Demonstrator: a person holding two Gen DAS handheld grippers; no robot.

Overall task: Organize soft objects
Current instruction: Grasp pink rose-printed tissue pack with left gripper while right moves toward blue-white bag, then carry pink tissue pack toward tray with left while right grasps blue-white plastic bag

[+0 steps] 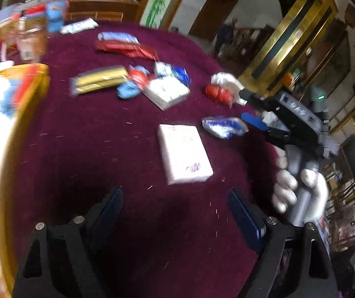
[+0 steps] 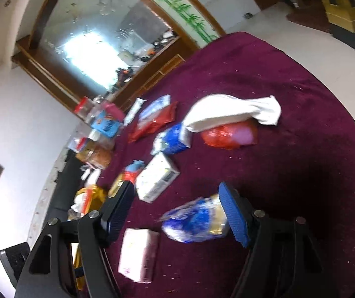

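- The table [image 1: 78, 149], covered in maroon cloth, is seen strewn with soft packets; a yellow bag [image 1: 35, 84] with items already inside stands at 9 o'clock in the left wrist view.
- The left gripper [image 1: 175, 213] is noted wide open and empty, poised over bare cloth. A white tissue pack [image 1: 185, 154] lies just beyond its fingertips, toward 12 o'clock, untouched.
- The right gripper [image 2: 177, 211] is noted part open. A blue-and-white packet [image 2: 195, 221] lies between its fingers, close against the right-hand pad; no squeeze on the wrapper is visible, so it is judged not yet gripped.
- In the left wrist view the same packet [image 1: 223, 126] sits at 2 o'clock, just beside the right gripper's blue pad [image 1: 254, 121], which is held by a white-gloved hand [image 1: 291, 186].
- Further out, at 12 to 1 o'clock, a red bag [image 2: 229, 134] under a white cloth [image 2: 232, 111] is recorded, with mixed packets nearby.
- Risk: the packet is off-centre between the fingers; on closing it may be pushed sideways or pinched by a wrapper edge only, then slip during the lift.
- Risk: slack film may crumple and give a weak hold.
- Risk: both views are blurred, which suggests fast movement; the two grippers work close together and could collide near the tissue pack.
- Risk: the tissue pack lies flat, so the fingers may scrape or snag the cloth.
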